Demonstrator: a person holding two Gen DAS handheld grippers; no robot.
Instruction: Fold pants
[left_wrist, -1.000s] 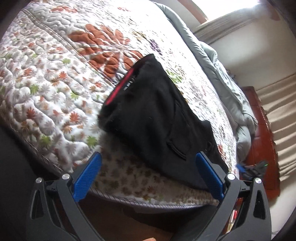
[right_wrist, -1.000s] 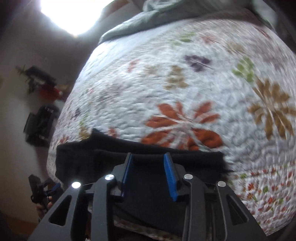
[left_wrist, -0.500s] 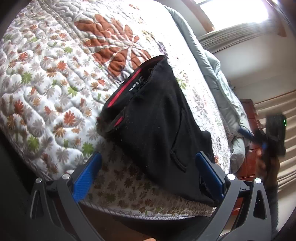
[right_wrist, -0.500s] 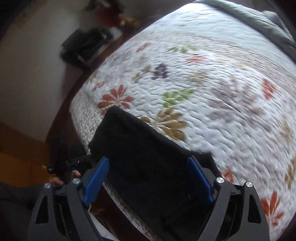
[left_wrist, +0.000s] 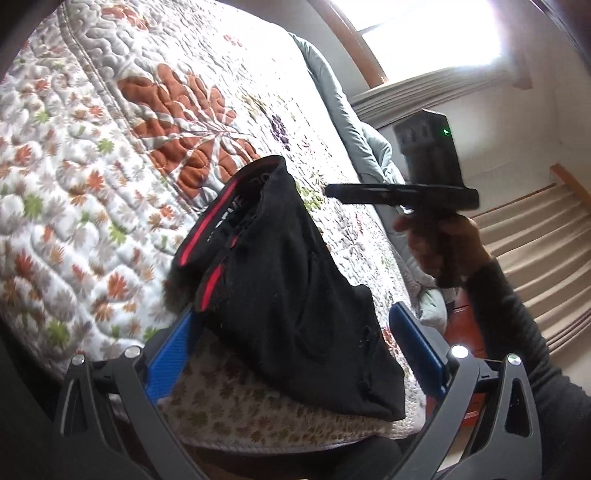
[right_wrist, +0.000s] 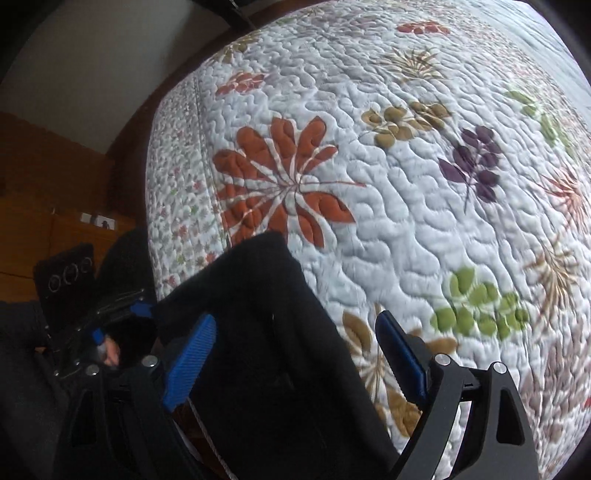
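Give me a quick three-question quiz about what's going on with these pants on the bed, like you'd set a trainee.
1. True or false: the black pants lie folded on the floral quilt, near its edge.
2. The stripe on the waistband is: A green, B red, C yellow.
3. Is the right gripper clamped on the pants, or are its jaws apart?

Key
1. True.
2. B.
3. Apart: its jaws have just been opening and stand wide over the pants, pressing nothing. The left gripper is open too.
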